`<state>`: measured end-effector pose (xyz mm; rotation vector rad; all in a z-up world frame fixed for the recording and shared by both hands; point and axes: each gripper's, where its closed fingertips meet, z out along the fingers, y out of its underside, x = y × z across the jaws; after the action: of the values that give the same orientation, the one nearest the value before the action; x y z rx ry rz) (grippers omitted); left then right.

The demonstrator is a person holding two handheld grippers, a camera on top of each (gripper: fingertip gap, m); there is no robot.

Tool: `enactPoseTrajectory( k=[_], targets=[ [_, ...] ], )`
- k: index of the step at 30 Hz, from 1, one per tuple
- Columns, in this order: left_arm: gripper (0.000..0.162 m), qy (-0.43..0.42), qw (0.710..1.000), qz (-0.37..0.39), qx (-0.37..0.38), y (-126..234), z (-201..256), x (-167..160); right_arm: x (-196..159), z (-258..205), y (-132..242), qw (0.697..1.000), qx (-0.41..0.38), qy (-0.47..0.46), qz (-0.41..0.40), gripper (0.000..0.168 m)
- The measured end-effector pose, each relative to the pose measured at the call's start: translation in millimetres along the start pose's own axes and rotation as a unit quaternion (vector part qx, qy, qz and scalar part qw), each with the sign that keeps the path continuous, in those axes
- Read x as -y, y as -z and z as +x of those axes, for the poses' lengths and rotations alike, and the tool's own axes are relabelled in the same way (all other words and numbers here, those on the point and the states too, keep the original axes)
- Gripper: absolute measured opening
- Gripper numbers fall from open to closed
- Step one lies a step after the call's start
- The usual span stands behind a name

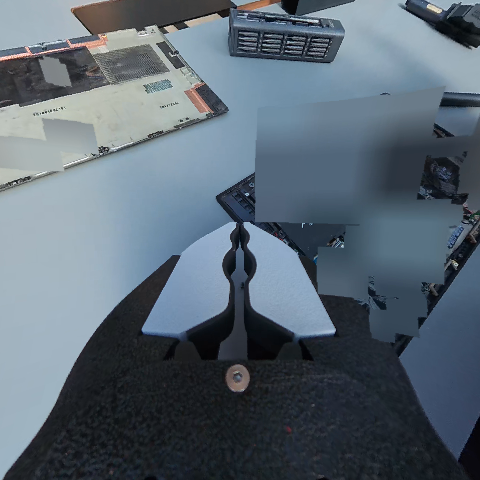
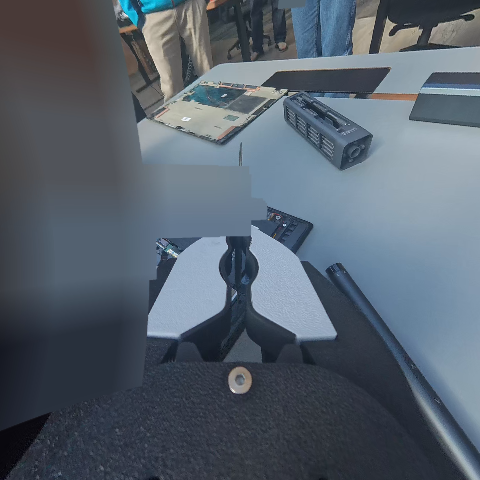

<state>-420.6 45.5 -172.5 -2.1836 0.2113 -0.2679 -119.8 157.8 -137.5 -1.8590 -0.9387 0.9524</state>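
Left tongs [image 1: 240,227] are pressed together, tips meeting with nothing seen between them, over the corner of an opened laptop body [image 1: 235,201]. Right tongs [image 2: 238,239] are clamped on a thin black tool [image 2: 241,153] that points away. Farther off on the table [image 1: 130,220], the grey bit case [image 1: 285,39] has rows of bits in its slots, near the removed cover [image 1: 117,104]

The left gripper [image 1: 239,228] fills the lower centre of its frame, jaws pressed together at the tips, nothing between them. The right gripper [image 2: 238,240], lower centre too, has its jaws clamped on a thin black tool [image 2: 237,255].
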Motion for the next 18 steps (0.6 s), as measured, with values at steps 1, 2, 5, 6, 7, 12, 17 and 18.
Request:
enactPoseTrajectory(
  k=[1, 2, 5, 6, 7, 12, 17, 18],
  targets=[
    [0.000, -0.002, 1.000, -0.006, 0.003, 0, -1, 0, -1, 3, 0, 1.000, -0.012, 0.017, -0.011, 0.004],
    [0.000, -0.003, 1.000, -0.016, 0.010, 0, -3, -1, -1, 5, -1, 0.999, -0.023, 0.037, -0.022, 0.004],
    [0.000, -0.016, 0.998, -0.043, 0.031, -1, -9, -4, 1, 10, -3, 0.995, -0.040, 0.079, -0.044, 0.004],
    [0.000, -0.020, 0.998, -0.051, 0.037, -3, -11, -5, 3, 11, -5, 0.994, -0.039, 0.090, -0.048, 0.004],
    [0.000, -0.023, 0.997, -0.056, 0.037, -5, -10, -4, 5, 11, -8, 0.993, -0.036, 0.098, -0.052, 0.004],
    [0.000, -0.050, 0.997, -0.063, 0.024, -23, 0, 13, 18, 12, -28, 0.988, -0.023, 0.138, -0.063, 0.004],
    [0.000, -0.079, 0.994, -0.081, 0.005, -39, 8, 23, 18, 12, -48, 0.982, -0.008, 0.167, -0.084, 0.004],
    [0.000, -0.080, 0.993, -0.085, 0.004, -40, 8, 23, 16, 12, -50, 0.981, -0.007, 0.171, -0.089, 0.004]
  ],
)
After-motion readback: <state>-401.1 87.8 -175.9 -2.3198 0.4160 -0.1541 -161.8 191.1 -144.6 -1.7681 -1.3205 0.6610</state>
